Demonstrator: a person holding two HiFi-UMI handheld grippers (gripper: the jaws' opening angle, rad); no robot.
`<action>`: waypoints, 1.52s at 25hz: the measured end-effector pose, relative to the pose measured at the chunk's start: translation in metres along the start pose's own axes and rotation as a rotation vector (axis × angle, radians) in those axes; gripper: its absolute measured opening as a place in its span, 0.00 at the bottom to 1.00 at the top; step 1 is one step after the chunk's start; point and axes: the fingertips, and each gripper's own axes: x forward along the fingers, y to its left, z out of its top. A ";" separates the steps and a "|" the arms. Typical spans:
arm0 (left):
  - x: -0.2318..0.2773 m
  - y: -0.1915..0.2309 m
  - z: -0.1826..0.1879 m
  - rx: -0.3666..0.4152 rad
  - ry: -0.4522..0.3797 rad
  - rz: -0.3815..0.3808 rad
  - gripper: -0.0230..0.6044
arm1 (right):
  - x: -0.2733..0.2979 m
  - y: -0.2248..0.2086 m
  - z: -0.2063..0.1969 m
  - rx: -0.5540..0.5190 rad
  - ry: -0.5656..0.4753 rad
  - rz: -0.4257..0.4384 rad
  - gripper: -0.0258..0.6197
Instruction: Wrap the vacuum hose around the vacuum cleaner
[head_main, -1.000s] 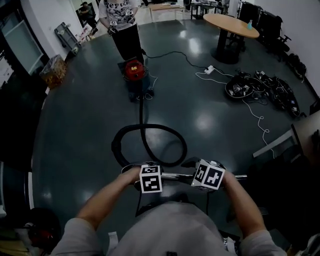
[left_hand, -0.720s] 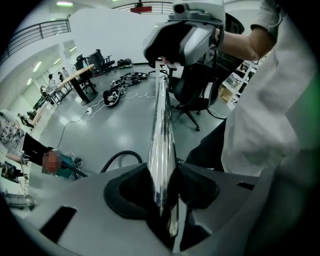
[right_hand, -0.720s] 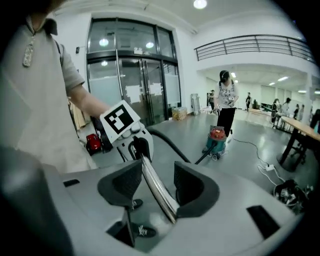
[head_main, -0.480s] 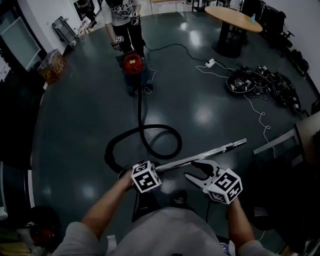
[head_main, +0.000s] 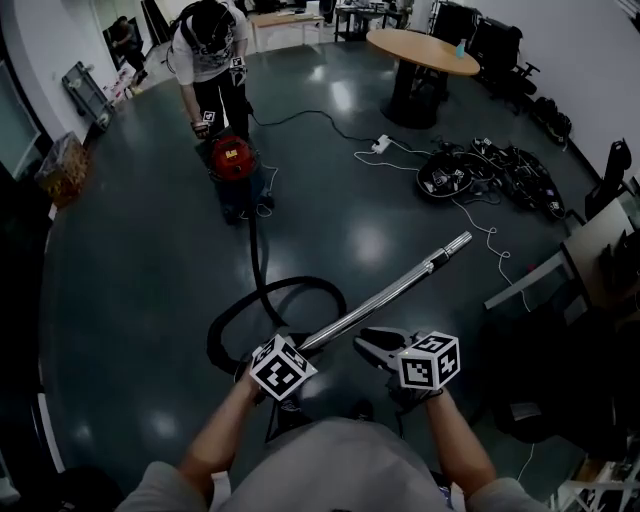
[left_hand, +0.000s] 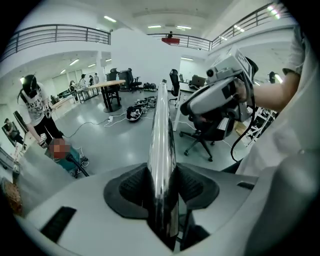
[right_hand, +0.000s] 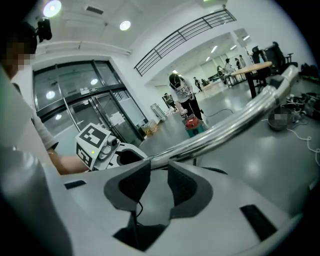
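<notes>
Grips the chrome wand (head_main: 390, 290) with the left gripper (head_main: 296, 347), jaws clamped on it. Holds the right gripper (head_main: 370, 346) just beside, jaws just closing inward, gap left, nothing between. Leaves the black hose (head_main: 253, 255) looped on the floor, running to the red vacuum cleaner (head_main: 232, 160) well away.

Head view: camera on my head, tilted steeply down, near floor (head_main: 150, 280) at the bottom, room running far ahead. Left gripper view: rides on my left gripper (left_hand: 161, 187), tight on its jaws, facing along the metal tube (left_hand: 161, 125) toward the far round table (left_hand: 107, 85). Right gripper view: rides on my right gripper (right_hand: 159, 182), equally close, facing left across the tube. All three share tube and table. Head and right gripper views share the far vacuum cleaner (head_main: 232, 160).
</notes>
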 end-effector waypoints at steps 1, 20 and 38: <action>-0.003 0.007 0.002 -0.007 -0.019 0.000 0.31 | 0.010 0.002 0.003 0.017 -0.003 -0.011 0.21; -0.057 0.090 -0.017 -0.127 -0.252 -0.028 0.31 | 0.175 0.026 0.087 0.351 -0.240 -0.092 0.45; -0.044 0.078 0.005 0.011 -0.188 0.064 0.39 | 0.170 0.019 0.109 0.278 -0.173 0.060 0.28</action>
